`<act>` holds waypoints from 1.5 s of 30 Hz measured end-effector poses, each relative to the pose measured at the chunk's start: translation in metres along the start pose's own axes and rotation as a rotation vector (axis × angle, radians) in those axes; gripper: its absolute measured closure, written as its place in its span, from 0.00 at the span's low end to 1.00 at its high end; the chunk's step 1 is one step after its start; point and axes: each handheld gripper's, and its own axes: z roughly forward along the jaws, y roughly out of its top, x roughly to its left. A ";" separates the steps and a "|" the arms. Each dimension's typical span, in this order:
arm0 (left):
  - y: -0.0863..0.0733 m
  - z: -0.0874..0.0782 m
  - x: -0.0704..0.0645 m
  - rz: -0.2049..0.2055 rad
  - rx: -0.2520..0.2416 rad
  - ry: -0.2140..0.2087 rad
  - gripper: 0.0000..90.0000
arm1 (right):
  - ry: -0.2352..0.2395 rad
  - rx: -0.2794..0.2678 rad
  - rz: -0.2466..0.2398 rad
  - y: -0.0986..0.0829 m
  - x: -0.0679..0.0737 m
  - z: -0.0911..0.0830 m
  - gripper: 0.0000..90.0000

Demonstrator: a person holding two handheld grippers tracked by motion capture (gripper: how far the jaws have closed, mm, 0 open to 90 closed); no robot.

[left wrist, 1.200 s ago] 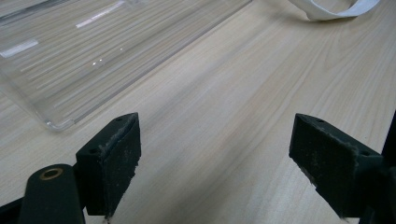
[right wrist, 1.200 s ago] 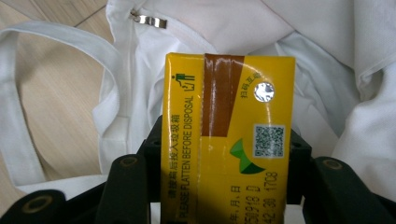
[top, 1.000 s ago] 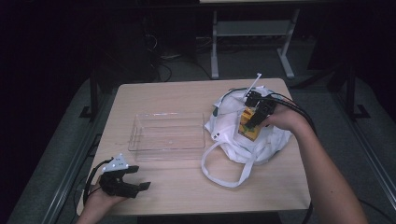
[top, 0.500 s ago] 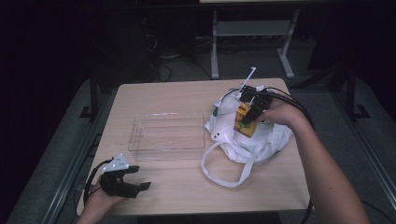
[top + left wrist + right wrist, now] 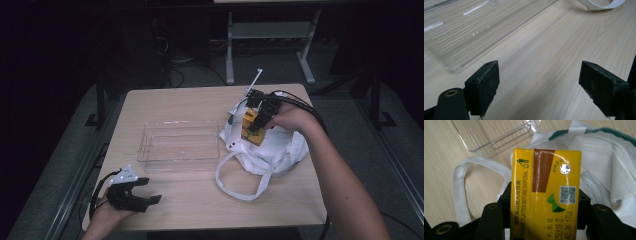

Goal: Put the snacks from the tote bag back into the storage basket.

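Pale wooden table (image 5: 200,200), dark room around

The left gripper (image 5: 541,87) is seen from behind its two black jaws, which are spread wide apart with nothing between them but the pale wood-grain counter (image 5: 554,57). The jaws' inner faces are dusted with pale specks. A clear plastic tray (image 5: 461,32) is seen at the upper left, its rounded near corner lying beyond the jaw at the left and apart from it. At the top right, a loop of white strap (image 5: 600,5) is laid on the counter.
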 end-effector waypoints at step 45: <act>0.000 -0.001 0.000 0.011 -0.002 -0.001 0.18 | 0.069 -0.039 -0.196 0.075 0.053 0.006 0.56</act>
